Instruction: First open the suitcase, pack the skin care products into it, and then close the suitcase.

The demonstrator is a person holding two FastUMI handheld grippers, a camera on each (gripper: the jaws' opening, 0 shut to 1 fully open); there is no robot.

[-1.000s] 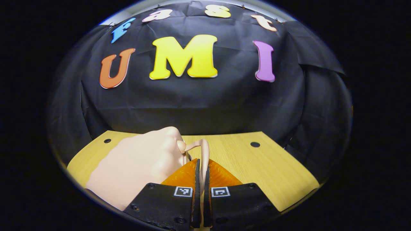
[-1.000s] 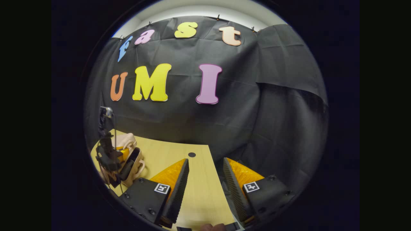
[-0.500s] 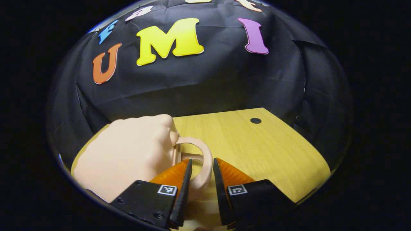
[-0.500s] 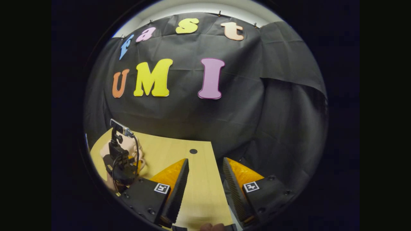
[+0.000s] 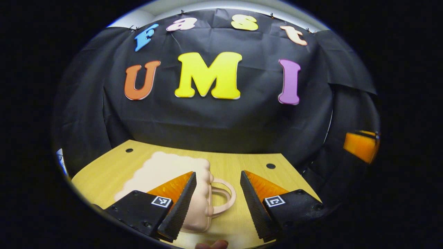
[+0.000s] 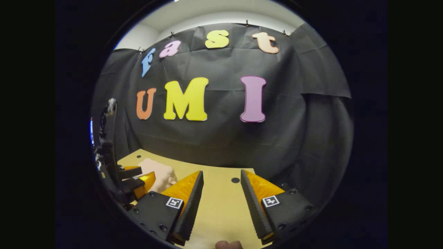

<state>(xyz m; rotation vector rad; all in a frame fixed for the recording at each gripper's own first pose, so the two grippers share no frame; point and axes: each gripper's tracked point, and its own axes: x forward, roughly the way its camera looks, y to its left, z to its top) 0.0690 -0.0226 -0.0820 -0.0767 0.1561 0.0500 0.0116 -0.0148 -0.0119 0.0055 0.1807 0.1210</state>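
Where the left gripper view begins, the left gripper (image 5: 216,193) stands released, jaws wide apart above the wooden table (image 5: 277,183). Its left finger (image 5: 173,204) covers part of the pink suitcase (image 5: 166,169), which lies closed on the table; the suitcase's handle (image 5: 223,200) sits between the fingers, touched by neither. A fingertip (image 5: 211,245) is cut off at the bottom edge. In the right gripper view, the right gripper (image 6: 221,204) is likewise released over bare table, the suitcase half hidden beyond its left finger. Farther right in the left gripper view, an orange object (image 5: 361,147) is too cropped to identify.
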